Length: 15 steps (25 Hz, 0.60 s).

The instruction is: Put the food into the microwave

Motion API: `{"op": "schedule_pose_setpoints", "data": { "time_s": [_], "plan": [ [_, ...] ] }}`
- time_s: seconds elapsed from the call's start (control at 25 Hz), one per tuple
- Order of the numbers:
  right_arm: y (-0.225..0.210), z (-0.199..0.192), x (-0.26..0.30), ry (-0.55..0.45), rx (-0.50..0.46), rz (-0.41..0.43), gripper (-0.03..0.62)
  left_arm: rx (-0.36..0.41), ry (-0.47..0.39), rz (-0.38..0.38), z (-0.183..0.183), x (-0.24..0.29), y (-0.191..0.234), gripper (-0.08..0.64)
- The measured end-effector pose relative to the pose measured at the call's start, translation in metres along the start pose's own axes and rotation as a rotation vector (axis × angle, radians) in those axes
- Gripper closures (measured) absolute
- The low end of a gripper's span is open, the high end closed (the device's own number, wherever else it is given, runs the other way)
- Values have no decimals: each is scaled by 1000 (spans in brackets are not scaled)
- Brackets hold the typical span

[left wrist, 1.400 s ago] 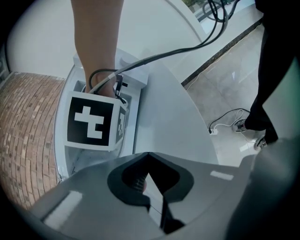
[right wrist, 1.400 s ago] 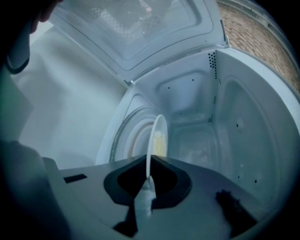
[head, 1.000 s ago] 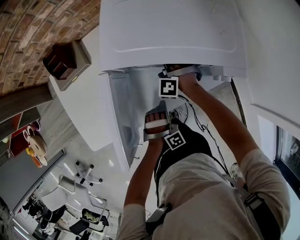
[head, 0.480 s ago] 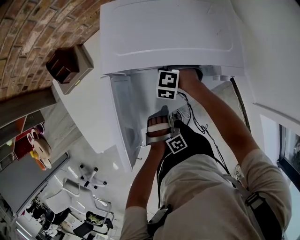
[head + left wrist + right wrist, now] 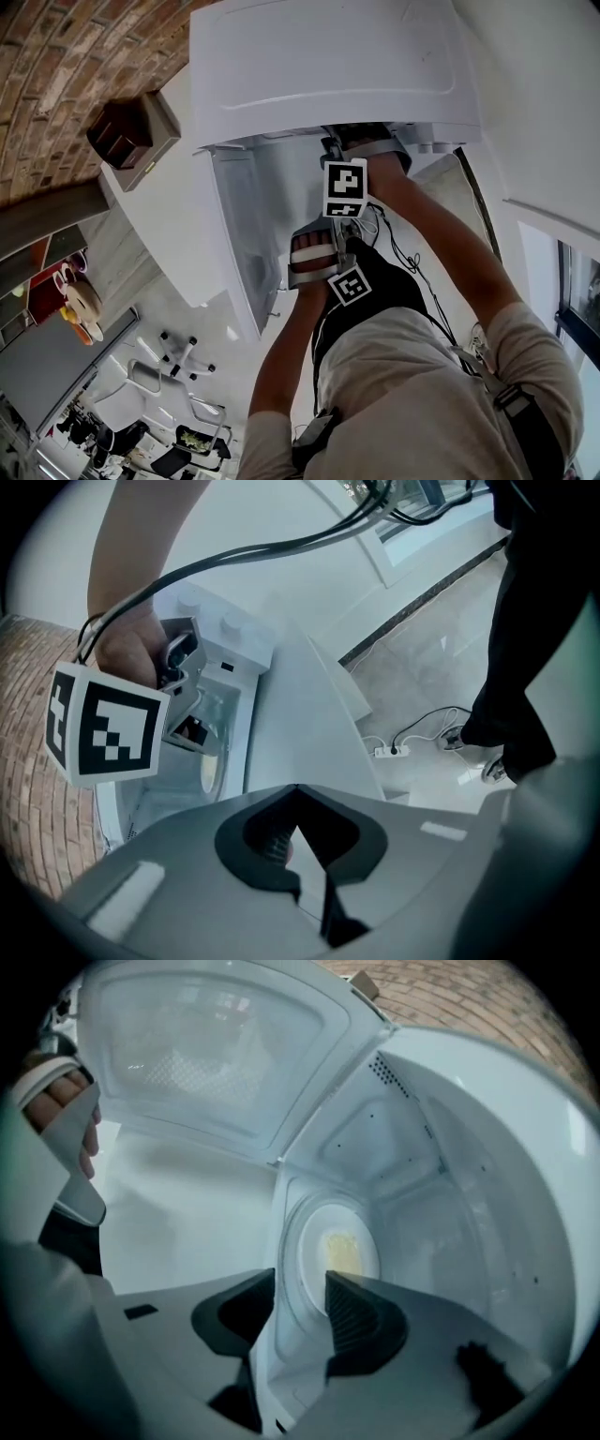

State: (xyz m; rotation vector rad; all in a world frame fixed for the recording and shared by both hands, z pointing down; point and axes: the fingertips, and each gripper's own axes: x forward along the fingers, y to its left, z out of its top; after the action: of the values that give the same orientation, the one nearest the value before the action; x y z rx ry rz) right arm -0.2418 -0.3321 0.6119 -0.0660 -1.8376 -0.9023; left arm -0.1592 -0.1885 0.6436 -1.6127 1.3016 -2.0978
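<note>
Right gripper view looks straight into the open white box-shaped microwave oven (image 5: 450, 1194). The round white plate (image 5: 314, 1241) with the pale yellow food (image 5: 343, 1252) lies deep inside the cavity. The right gripper (image 5: 300, 1283) has just been opening its jaws. They stand wide apart with nothing between them, and the plate is well beyond the tips. I judge that the placing and the release are done.

The left gripper (image 5: 298, 789) has its jaws together and grips nothing that I can see. It hangs outside the oven, near the white microwave door (image 5: 309, 714), which is swung fully open.

The next move calls for drawing the right gripper straight back out of the opening, and then the door can be closed.

The cavity walls and the front frame stand close around the right gripper, so the way out is narrow and a sideways swing could knock the frame. The black cables (image 5: 281, 546) that trail from the right hand cross above the door edge and could catch there. Outside the oven, towards the person, there is free room for both arms.
</note>
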Motion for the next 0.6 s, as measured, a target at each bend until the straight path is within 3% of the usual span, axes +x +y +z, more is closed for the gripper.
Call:
{"op": "schedule_pose_setpoints", "data": {
  "time_s": [0.04,0.08,0.12,0.28,0.6],
  "plan": [
    [3,1,-6,-11,-37,-26,417,3,-4,2,1,-1,0,552],
    [5,3,-12,-25,-76,-56,467,7,-8,4,2,-2,-1,552],
    [7,5,-19,-43,-107,-87,574,12,-11,7,2,-3,-1,552],
    [21,7,-41,-112,-117,-132,583,18,-29,16,6,-9,-1,552],
    [57,6,-81,-105,-164,-174,583,33,-97,68,19,-36,11,552]
  ]
}}
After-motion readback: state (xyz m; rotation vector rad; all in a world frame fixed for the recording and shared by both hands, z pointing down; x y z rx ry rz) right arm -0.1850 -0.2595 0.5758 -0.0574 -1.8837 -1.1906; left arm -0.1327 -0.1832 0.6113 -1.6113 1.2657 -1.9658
